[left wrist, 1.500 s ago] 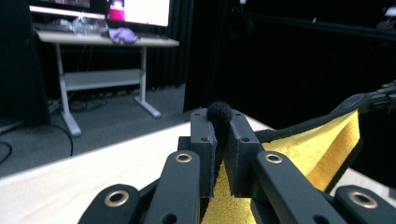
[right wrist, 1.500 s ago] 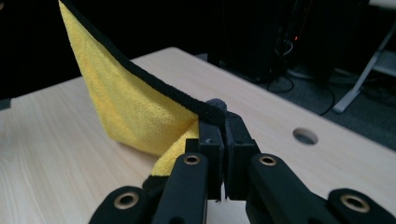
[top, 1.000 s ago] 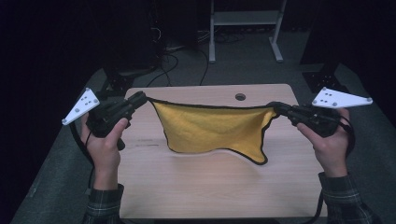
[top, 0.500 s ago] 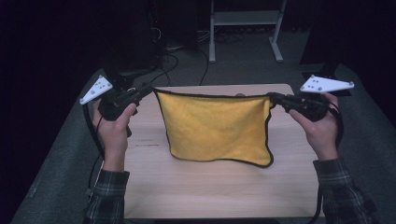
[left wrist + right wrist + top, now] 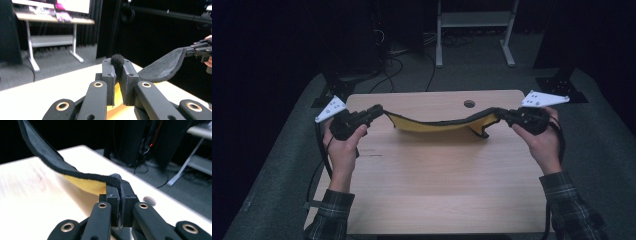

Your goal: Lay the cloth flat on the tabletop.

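A yellow cloth (image 5: 432, 126) with a dark edge and a grey underside is stretched between both grippers, low over the far half of the wooden table (image 5: 442, 185). My left gripper (image 5: 379, 110) is shut on the cloth's left corner; in the left gripper view the dark corner (image 5: 117, 61) is pinched between the jaws and the grey side (image 5: 165, 67) runs off toward the other gripper (image 5: 200, 48). My right gripper (image 5: 501, 115) is shut on the right corner, where the dark edge (image 5: 82, 175) leads into the jaws and the yellow face (image 5: 87, 185) hangs below.
A round cable hole (image 5: 469, 104) sits near the table's far edge. Beyond the table stand a white metal frame (image 5: 474, 22) and dark equipment with cables (image 5: 397, 50) on the grey floor. A desk with a screen (image 5: 52, 12) is in the left gripper view.
Both hands have moved down and away from the person, and the cloth has gone from hanging spread and upright to lying nearly flat, low over the table.
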Motion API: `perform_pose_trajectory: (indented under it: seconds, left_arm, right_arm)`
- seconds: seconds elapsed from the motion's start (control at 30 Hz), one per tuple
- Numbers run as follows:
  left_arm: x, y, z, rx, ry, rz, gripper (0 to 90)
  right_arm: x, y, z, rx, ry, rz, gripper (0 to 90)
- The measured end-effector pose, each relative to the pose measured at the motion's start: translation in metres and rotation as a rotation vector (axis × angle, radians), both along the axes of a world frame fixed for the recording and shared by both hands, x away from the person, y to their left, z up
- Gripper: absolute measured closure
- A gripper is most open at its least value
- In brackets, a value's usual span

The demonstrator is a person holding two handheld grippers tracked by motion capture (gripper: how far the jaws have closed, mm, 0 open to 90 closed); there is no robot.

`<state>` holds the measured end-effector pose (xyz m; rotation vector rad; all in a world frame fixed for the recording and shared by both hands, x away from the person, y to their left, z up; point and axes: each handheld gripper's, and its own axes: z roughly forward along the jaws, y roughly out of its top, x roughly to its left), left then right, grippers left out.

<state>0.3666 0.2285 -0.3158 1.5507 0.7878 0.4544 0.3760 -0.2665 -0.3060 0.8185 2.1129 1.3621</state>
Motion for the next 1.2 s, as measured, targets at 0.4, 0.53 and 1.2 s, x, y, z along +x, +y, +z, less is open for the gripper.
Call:
perform_pose_trajectory:
  seconds: [0.4,0.53,1.2]
  left_arm:
    - [-0.027,0.002,-0.052,0.077,0.134,-0.066,83.1]
    - [-0.041,0.005,-0.061,0.093,0.152,-0.077,83.1]
    - [-0.105,0.024,-0.120,0.144,0.334,-0.103,83.0]
  right_arm:
    - [-0.025,0.003,-0.060,-0.046,0.129,0.069,86.8]
    - [-0.037,0.001,-0.071,-0.053,0.158,0.096,86.8]
    - [-0.109,0.007,-0.134,-0.208,0.317,0.224,86.4]
